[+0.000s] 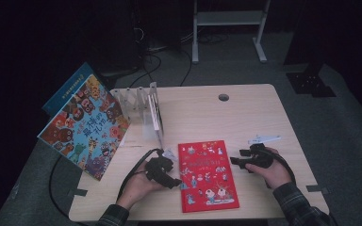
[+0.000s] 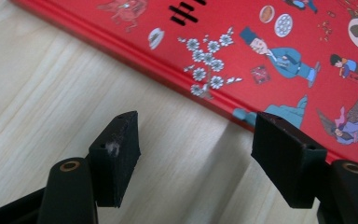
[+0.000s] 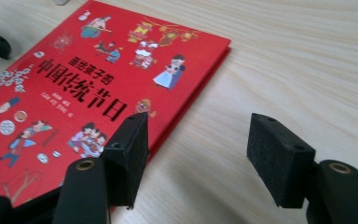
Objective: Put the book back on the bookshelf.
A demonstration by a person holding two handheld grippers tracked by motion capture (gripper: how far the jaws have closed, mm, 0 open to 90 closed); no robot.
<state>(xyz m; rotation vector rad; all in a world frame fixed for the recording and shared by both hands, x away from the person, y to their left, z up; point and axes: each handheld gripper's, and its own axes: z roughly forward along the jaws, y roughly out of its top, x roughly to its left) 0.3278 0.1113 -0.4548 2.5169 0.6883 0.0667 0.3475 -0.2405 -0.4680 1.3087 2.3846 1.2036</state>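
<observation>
A flat red hardcover picture book (image 1: 208, 175) lies closed on the pale wooden bench (image 1: 245, 113), between the two hands. The left gripper (image 1: 173, 181) sits at the book's left edge — its fingers (image 2: 116, 154) stand apart, nothing between them but bare wood. The right gripper (image 1: 235, 161) hovers at the book's right edge, fingers (image 3: 279, 156) likewise parted and empty.

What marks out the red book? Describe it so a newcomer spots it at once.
On the wooden table, look at the near edge, between the left gripper and the right gripper. The red book lies flat there, closed. Unlike the colourful book propped aslant at the left edge, its cover is plain red with small figures.
</observation>
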